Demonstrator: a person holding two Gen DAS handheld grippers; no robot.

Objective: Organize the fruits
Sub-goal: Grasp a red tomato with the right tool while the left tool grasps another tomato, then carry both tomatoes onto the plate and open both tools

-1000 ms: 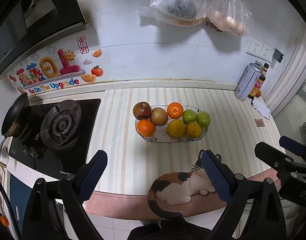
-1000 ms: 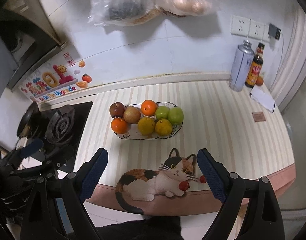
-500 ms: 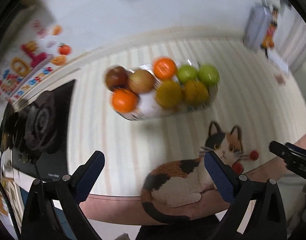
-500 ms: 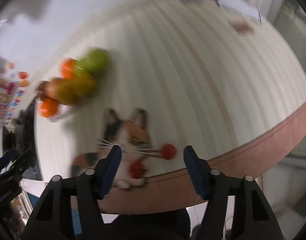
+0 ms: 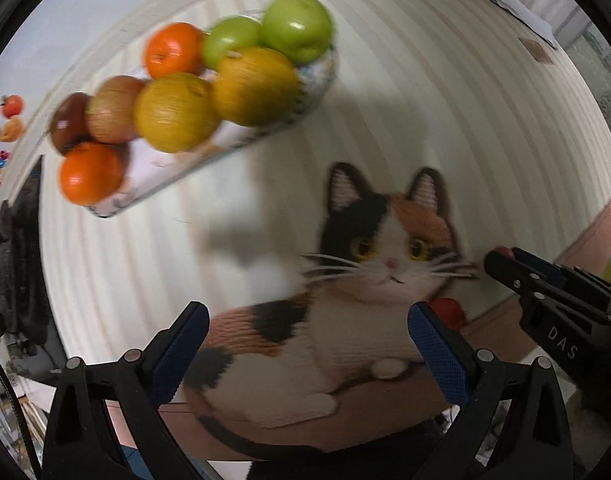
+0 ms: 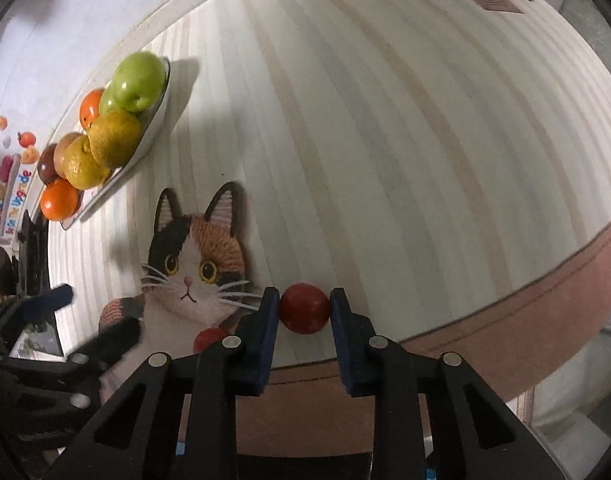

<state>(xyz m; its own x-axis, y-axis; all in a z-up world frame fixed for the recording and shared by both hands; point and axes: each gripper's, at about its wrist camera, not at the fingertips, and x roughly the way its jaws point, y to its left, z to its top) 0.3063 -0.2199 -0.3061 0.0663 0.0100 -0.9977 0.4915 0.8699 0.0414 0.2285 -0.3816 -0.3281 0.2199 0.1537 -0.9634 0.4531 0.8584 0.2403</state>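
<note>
Right wrist view told the story: the right gripper (image 6: pixel 305 310), which a second earlier had hung wide apart over the counter, had dropped to the mat's front edge and drawn its blue pads in against a small glossy dark-red round fruit (image 6: pixel 305 309), one pad touching each side. That looked like the first pick of the sorting, though whether the fruit had left the surface yet I couldn't tell. It was smooth and faintly speckled, sitting just right of the woven calico-cat picture (image 6: pixel 193 264) on the striped cream counter mat (image 6: pixel 385 140). A second small red fruit (image 6: pixel 207 338) lay near it at the cat's chest, partly hidden behind the left pad.

Further back, the shallow oval glass bowl (image 6: pixel 161 108) carried green apples (image 6: pixel 139 80), yellow-green citrus (image 6: pixel 115 138), oranges (image 6: pixel 59 199) and darker reddish apples, well apart from the grip.

Over in the other camera, the left gripper (image 5: pixel 309 354) had swung low toward the cat too, jaws spread wide, holding nothing.
</note>
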